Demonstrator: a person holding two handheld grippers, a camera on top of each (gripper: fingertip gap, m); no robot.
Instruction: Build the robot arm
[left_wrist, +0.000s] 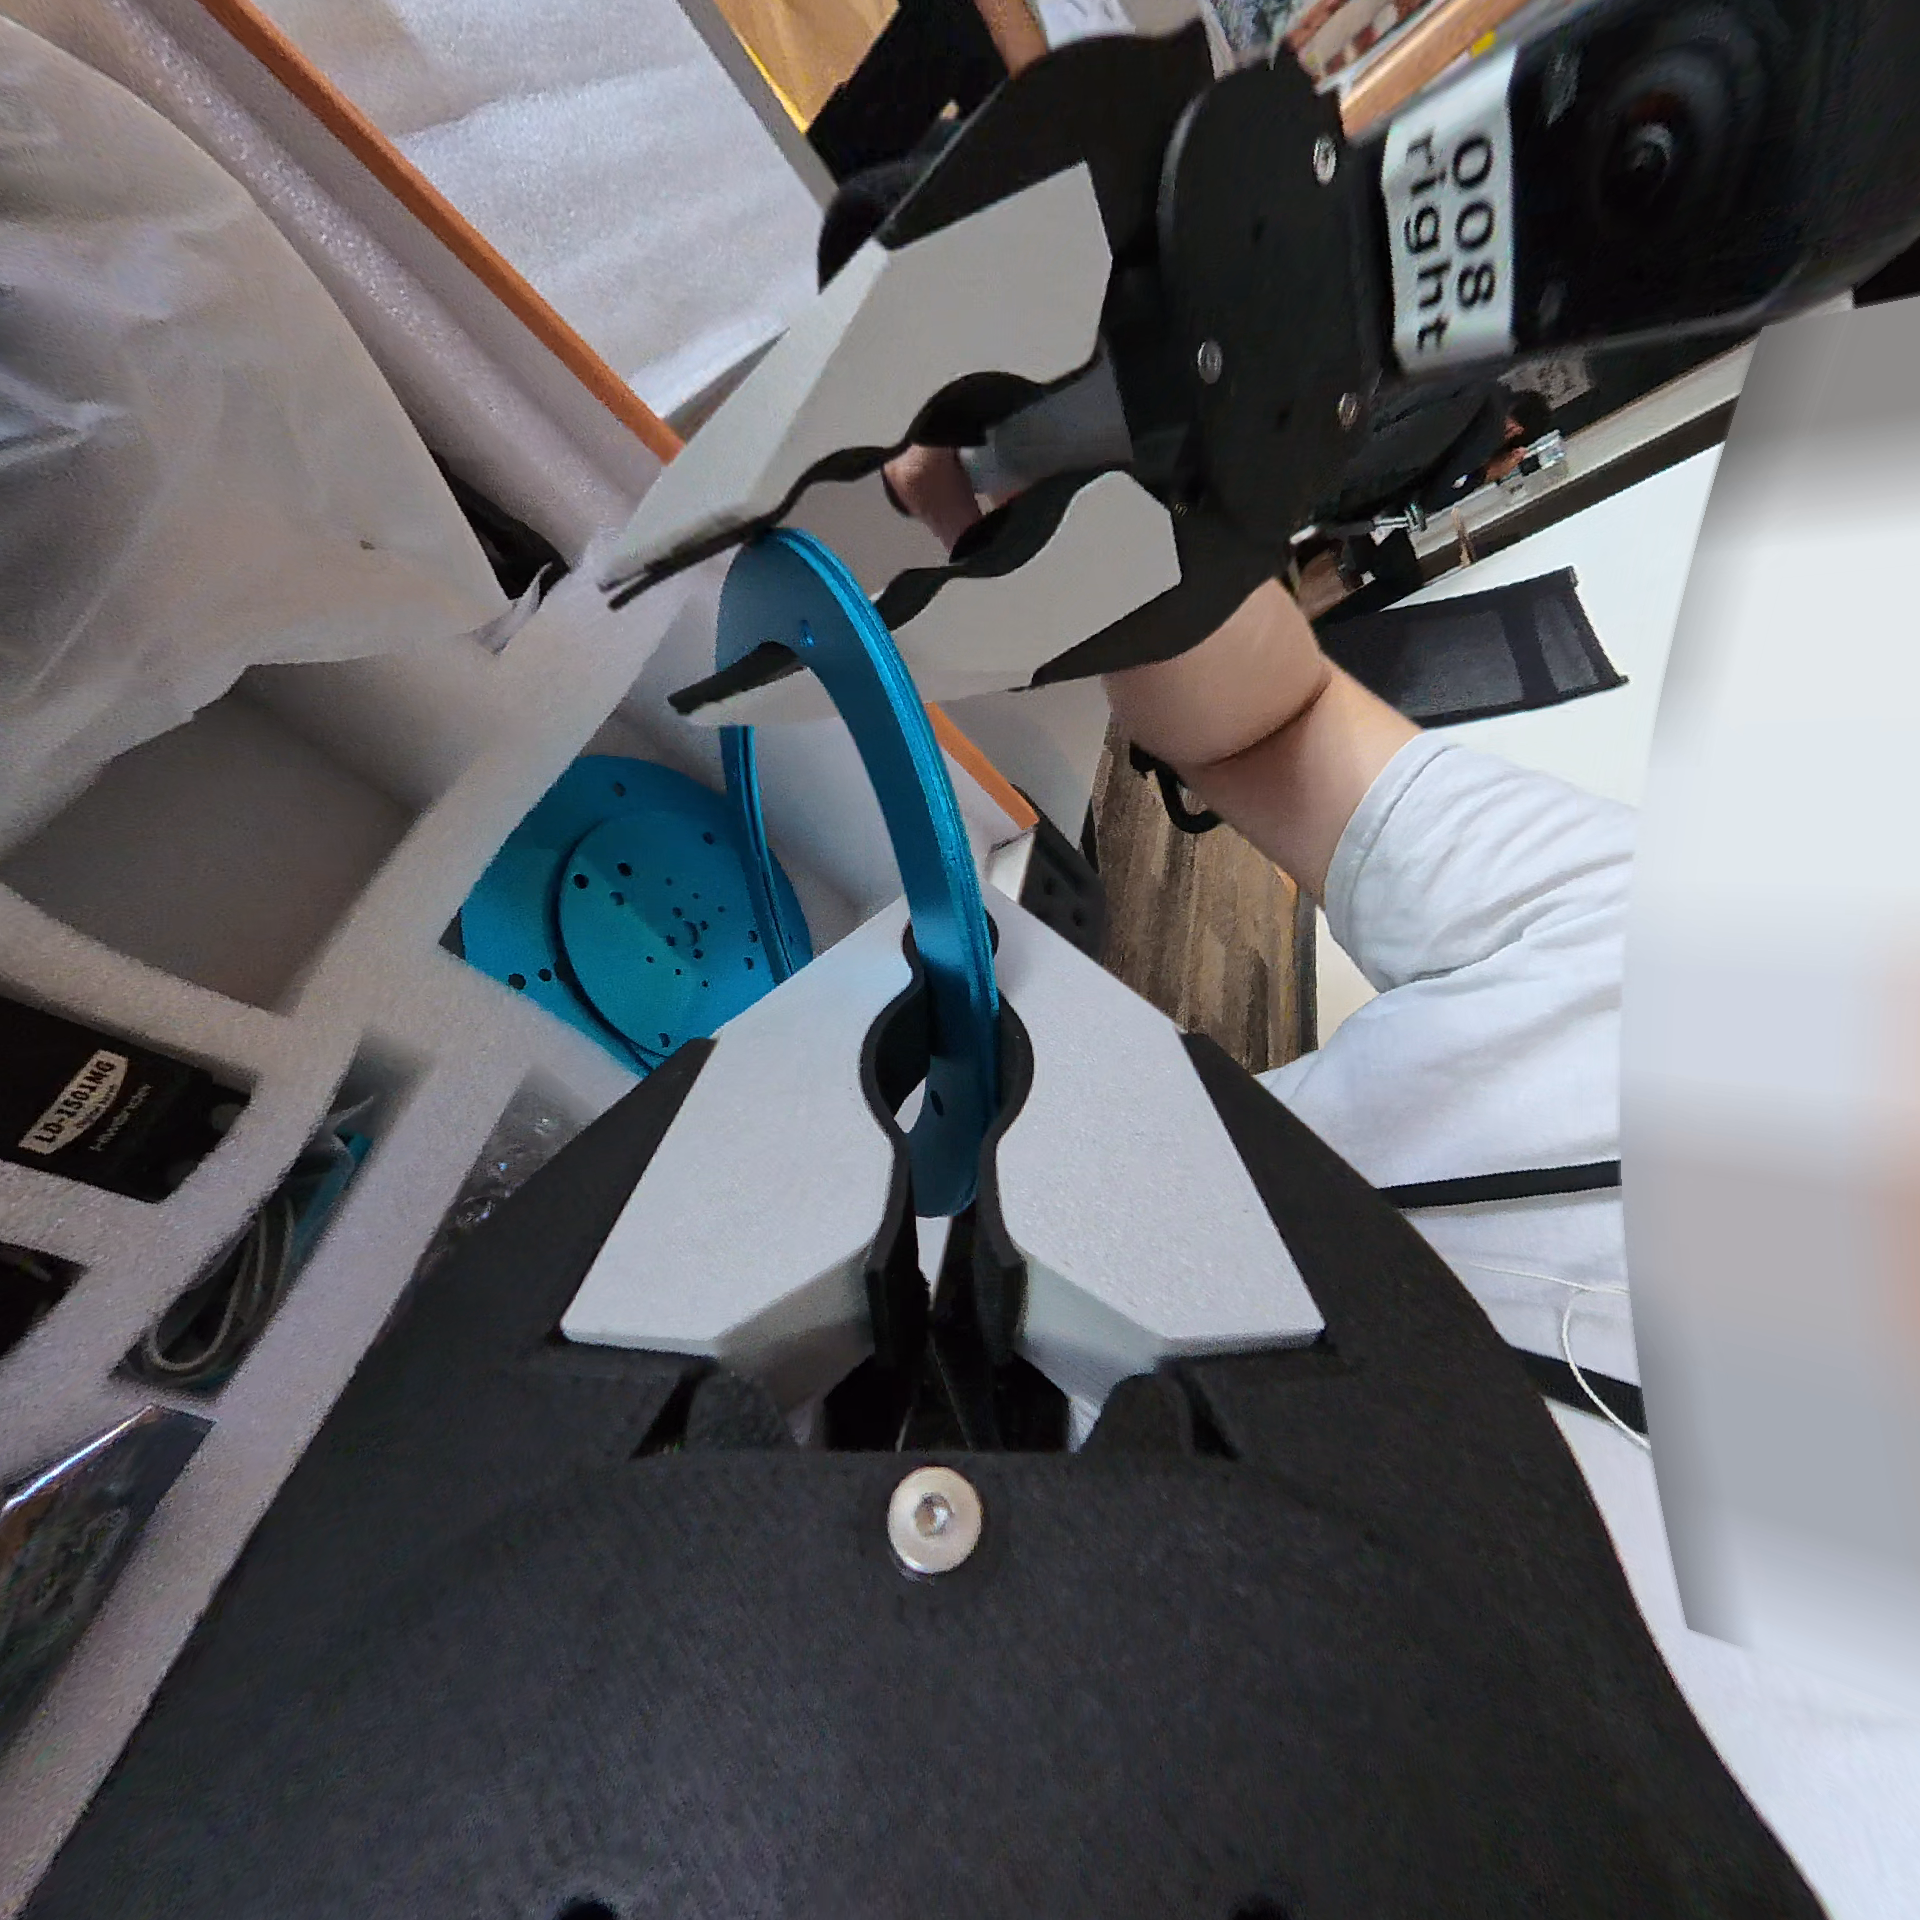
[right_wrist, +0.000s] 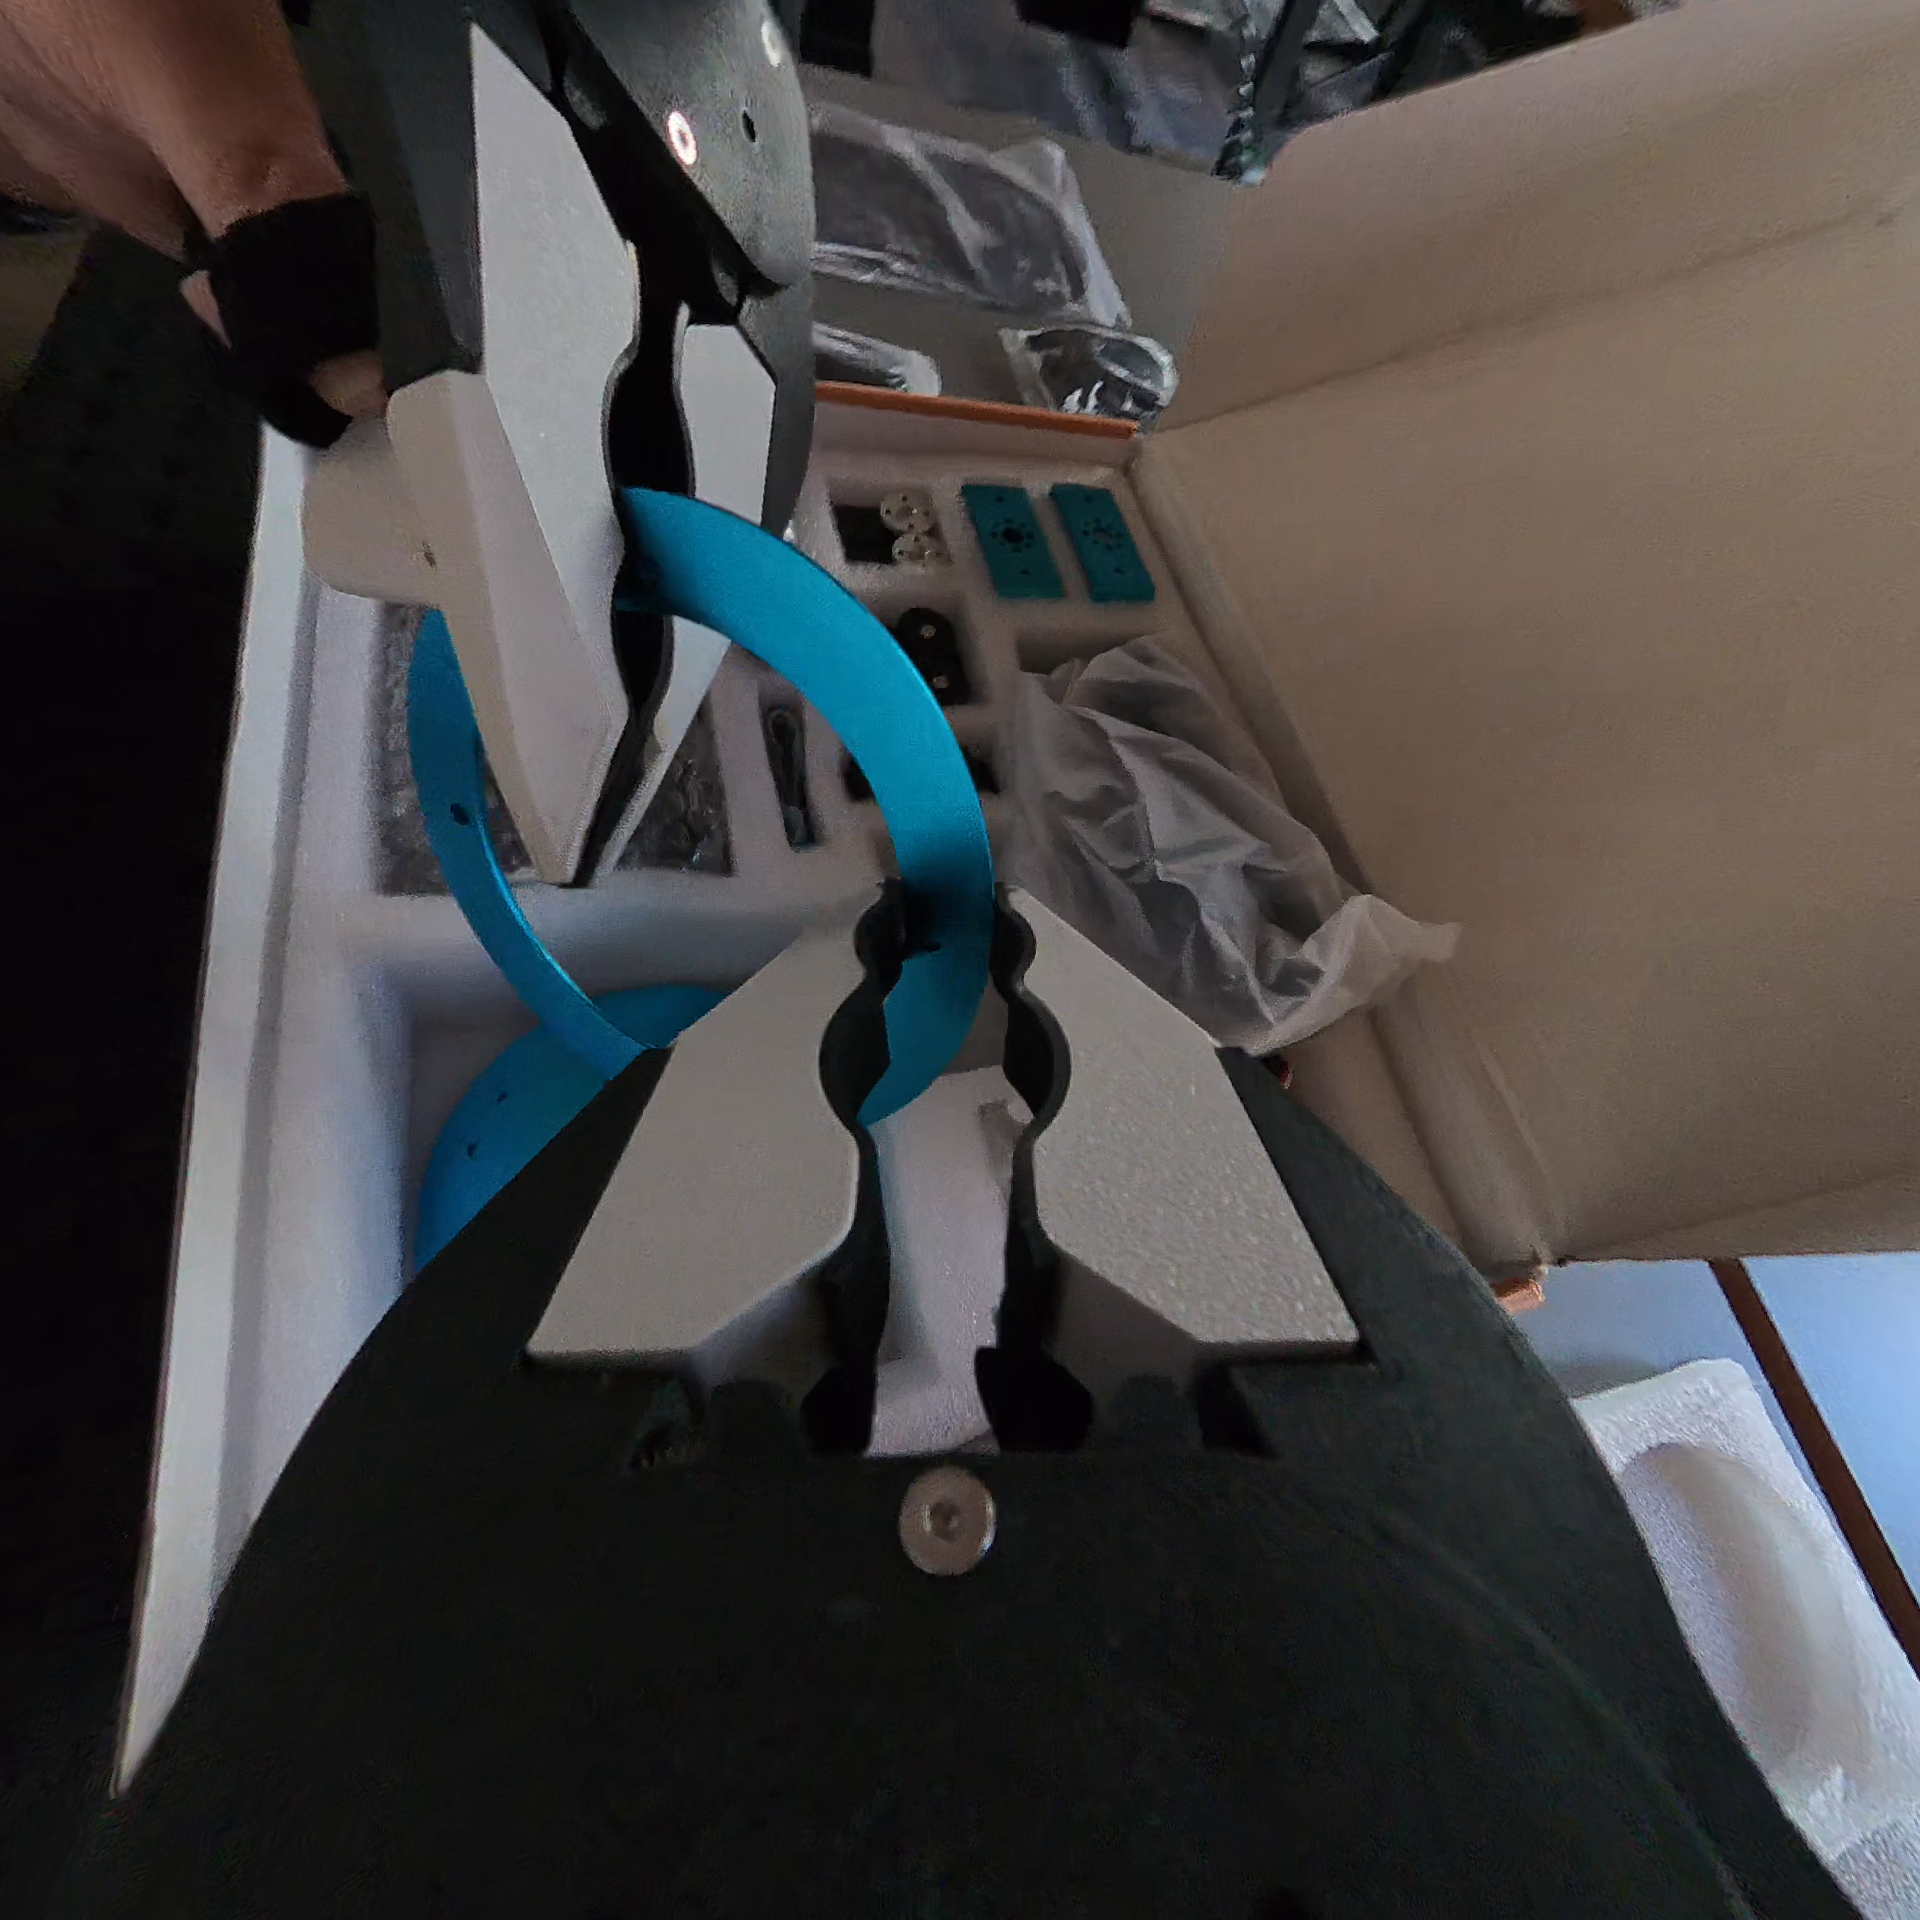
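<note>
My left gripper (left_wrist: 951, 935) is clamped on a blue ring (left_wrist: 914, 831). My right gripper (right_wrist: 940, 904) has its jaws apart around the ring's far side, touching it. Both hold it just above the foam tray (right_wrist: 343, 987), where blue discs (left_wrist: 634, 925) lie. Labels show on the right gripper and a black part (left_wrist: 94, 1112).

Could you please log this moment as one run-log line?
left gripper: shut on blue ring | right gripper: around same ring, jaws apart | below: foam tray, blue discs
</note>
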